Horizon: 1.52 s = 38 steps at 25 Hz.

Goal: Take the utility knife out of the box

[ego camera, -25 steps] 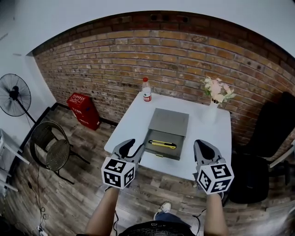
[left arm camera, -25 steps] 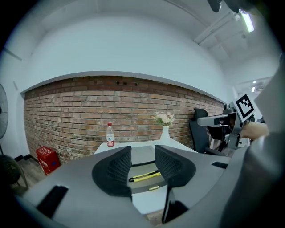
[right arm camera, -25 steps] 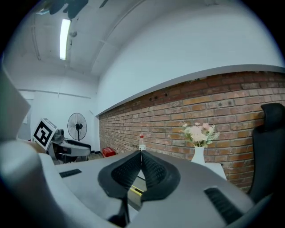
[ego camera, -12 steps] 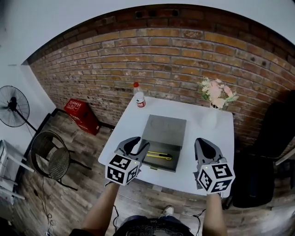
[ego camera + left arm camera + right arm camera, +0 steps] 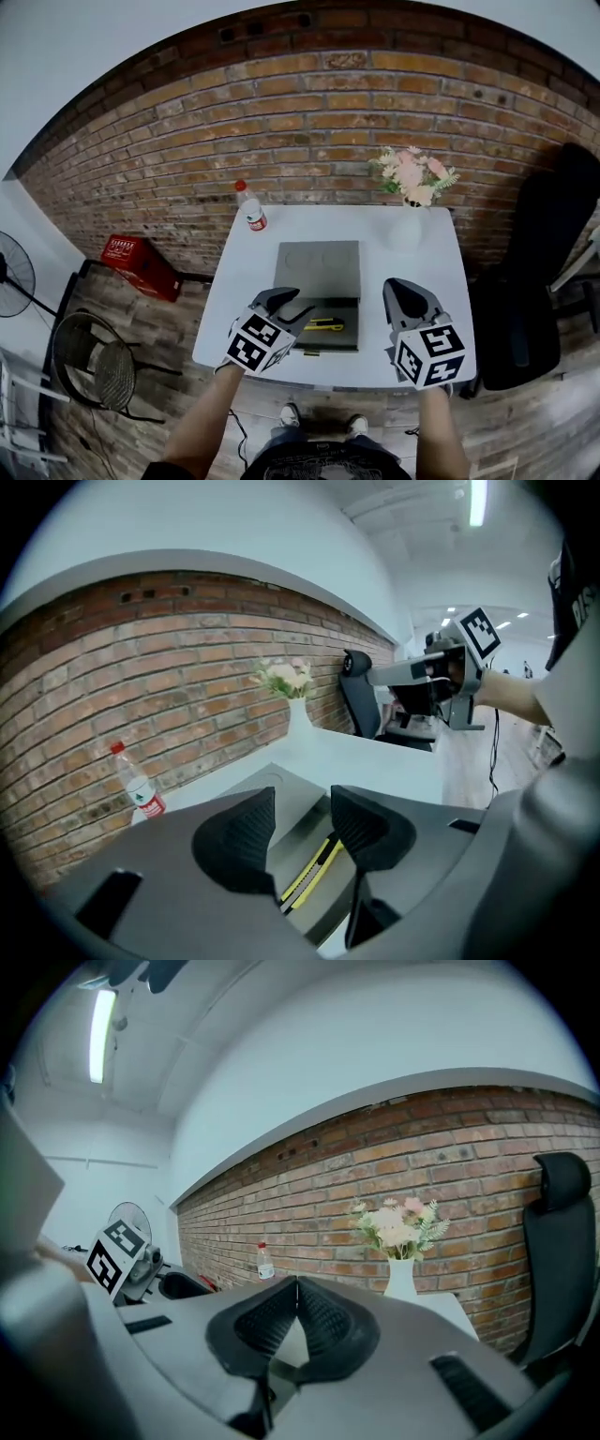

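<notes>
Utility knife point(image 5: 323, 324), slim yellow-and-black, lies in grey box point(image 5: 314, 267); left hand-held gripper point(image 5: 284, 302) opening empty, right hand-held gripper point(image 5: 405, 286) closed.

We find one white square table point(image 5: 236, 292). Three items rest directly on its top. A flat grey box point(image 5: 319, 270) sits at the middle, reaching the near edge. A clear bottle point(image 5: 249, 212) with a red cap stands upright at the far left corner. A white vase point(image 5: 406, 231) of flowers point(image 5: 411, 175) stands upright near the far right corner. All three stand apart.
</notes>
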Each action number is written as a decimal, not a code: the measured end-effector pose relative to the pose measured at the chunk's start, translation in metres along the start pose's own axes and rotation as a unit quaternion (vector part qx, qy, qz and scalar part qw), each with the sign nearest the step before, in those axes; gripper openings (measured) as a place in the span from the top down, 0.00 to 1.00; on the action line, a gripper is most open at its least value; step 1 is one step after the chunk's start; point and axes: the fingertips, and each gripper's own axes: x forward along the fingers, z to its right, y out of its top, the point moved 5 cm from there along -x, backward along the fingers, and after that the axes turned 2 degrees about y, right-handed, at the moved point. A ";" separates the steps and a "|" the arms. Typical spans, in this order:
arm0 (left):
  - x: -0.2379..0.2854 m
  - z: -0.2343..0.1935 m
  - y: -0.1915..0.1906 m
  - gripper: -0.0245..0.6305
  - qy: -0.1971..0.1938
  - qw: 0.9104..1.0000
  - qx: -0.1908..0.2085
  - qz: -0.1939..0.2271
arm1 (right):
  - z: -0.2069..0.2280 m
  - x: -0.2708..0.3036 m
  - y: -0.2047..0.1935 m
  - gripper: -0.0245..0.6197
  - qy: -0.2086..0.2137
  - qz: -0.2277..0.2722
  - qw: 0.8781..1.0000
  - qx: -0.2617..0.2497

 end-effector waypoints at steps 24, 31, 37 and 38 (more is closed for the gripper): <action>0.099 0.026 -0.099 0.64 -0.268 0.921 0.212 -0.187 | -0.044 -0.007 -0.014 0.93 -0.154 -0.039 0.987 -0.006; 0.113 0.031 -0.103 0.64 -0.278 0.906 0.244 -0.206 | -0.051 -0.008 -0.022 0.93 -0.176 -0.045 0.983 -0.002; 0.125 0.029 -0.107 0.64 -0.277 0.900 0.251 -0.222 | -0.053 -0.014 -0.027 0.93 -0.195 -0.051 0.980 0.004; 0.125 0.029 -0.107 0.64 -0.279 0.900 0.248 -0.226 | -0.053 -0.015 -0.028 0.93 -0.197 -0.051 0.979 0.005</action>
